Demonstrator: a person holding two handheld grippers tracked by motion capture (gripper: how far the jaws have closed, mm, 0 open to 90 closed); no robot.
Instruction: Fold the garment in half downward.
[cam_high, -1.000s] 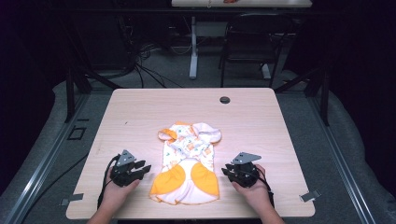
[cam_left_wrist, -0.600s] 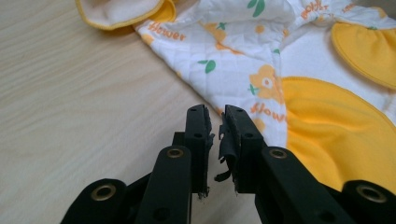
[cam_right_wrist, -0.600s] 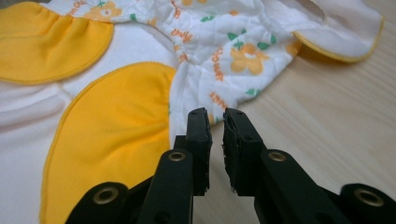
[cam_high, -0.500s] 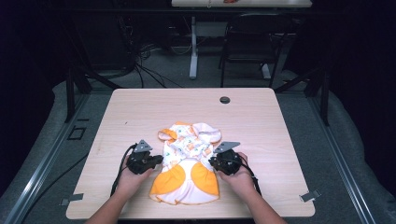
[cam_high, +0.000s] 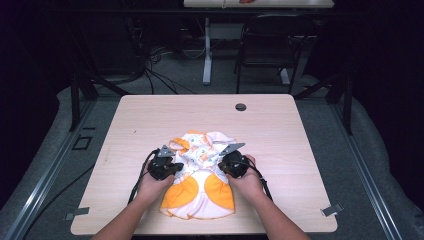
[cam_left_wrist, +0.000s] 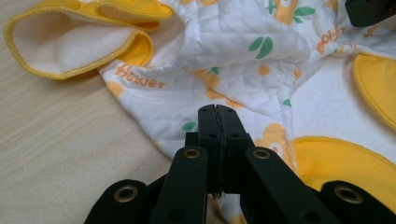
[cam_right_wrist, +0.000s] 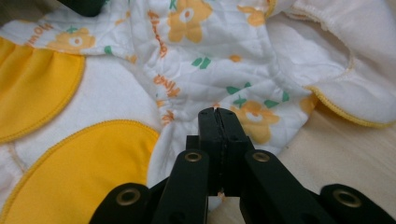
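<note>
A small baby garment (cam_high: 200, 175), white with flower print and orange-yellow panels, lies crumpled on the near middle of the wooden table (cam_high: 150, 120). My left gripper (cam_high: 162, 167) sits at the garment's left edge. In the left gripper view its jaws (cam_left_wrist: 216, 108) are shut, tips over the printed cloth (cam_left_wrist: 233, 51), with no fabric visibly pinched. My right gripper (cam_high: 232, 164) is at the garment's right side. Its jaws (cam_right_wrist: 217, 111) are also shut, tips over the printed cloth (cam_right_wrist: 210, 56). Each gripper view catches the other gripper at a top corner.
A black round grommet (cam_high: 240, 106) sits in the table's far right part. A yellow-trimmed sleeve opening (cam_left_wrist: 70, 42) lies on bare wood left of the left gripper. Beyond the far edge stand table legs, cables and a chair (cam_high: 265, 45).
Both hands have moved forward and inward from the table's near corners. The grippers now sit at the garment's left and right sides, over its edges.
</note>
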